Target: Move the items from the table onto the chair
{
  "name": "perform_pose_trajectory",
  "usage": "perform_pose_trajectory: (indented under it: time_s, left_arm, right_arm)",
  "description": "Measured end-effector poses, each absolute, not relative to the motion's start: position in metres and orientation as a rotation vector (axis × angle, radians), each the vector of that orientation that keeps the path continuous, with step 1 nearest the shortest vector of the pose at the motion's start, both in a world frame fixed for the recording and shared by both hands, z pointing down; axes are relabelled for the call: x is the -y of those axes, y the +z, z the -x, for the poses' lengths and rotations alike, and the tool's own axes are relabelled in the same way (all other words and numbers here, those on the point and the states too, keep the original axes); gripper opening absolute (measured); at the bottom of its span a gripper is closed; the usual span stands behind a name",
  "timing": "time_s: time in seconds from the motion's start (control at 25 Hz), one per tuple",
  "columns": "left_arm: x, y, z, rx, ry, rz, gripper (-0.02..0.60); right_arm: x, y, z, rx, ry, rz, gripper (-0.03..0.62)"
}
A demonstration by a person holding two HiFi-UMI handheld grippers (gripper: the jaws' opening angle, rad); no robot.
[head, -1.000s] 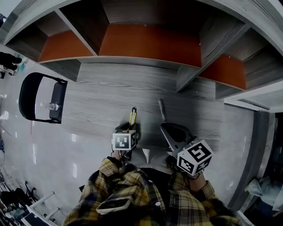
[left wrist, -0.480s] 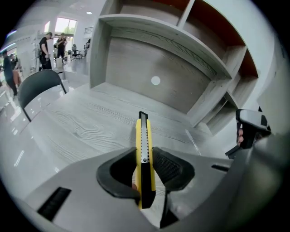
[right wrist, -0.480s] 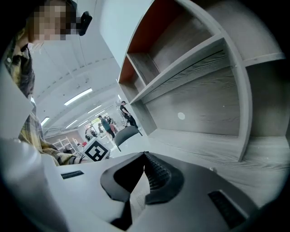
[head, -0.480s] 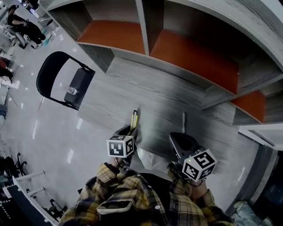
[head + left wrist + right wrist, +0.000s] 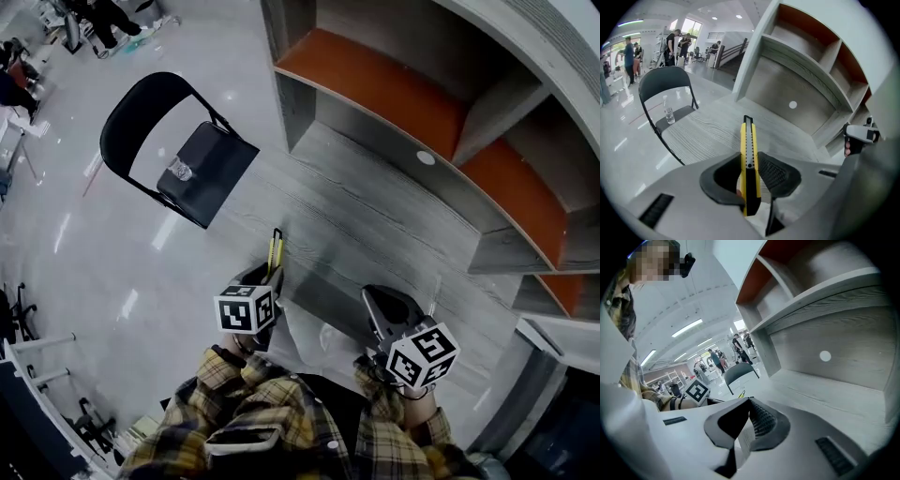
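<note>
My left gripper (image 5: 749, 171) is clamped on the yellow utility knife (image 5: 748, 140), tip projecting past the jaws. My right gripper (image 5: 751, 413) is closed on a thin white sheet (image 5: 742, 444).

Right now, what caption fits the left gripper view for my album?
Left gripper clamps a yellow utility knife, with the black chair ahead.

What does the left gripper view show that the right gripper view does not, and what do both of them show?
Only the left gripper view: the left claw shut on the yellow utility knife, and a clear bottle standing on the seat of the black chair. Only the right gripper view: the right claw shut on a white paper slip, and the left gripper's marker cube. Both: that chair, the grey desk with its shelves, people far behind.
</note>
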State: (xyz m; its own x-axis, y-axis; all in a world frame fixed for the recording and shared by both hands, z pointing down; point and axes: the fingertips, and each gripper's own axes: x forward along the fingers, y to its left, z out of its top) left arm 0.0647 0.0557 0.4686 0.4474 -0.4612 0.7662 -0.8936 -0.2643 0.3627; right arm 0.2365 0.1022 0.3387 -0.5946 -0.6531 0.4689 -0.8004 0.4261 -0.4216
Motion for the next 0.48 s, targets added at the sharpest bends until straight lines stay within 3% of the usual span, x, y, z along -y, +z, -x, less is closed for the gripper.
perform_pose_trajectory:
  time_s: [0.48]
  left_arm:
    - [0.082,0.484,0.146,1.171,0.669,-1.871,0.117]
  right_arm:
    - [0.029,0.357,0.002,2.439,0.895,-1.155,0.018]
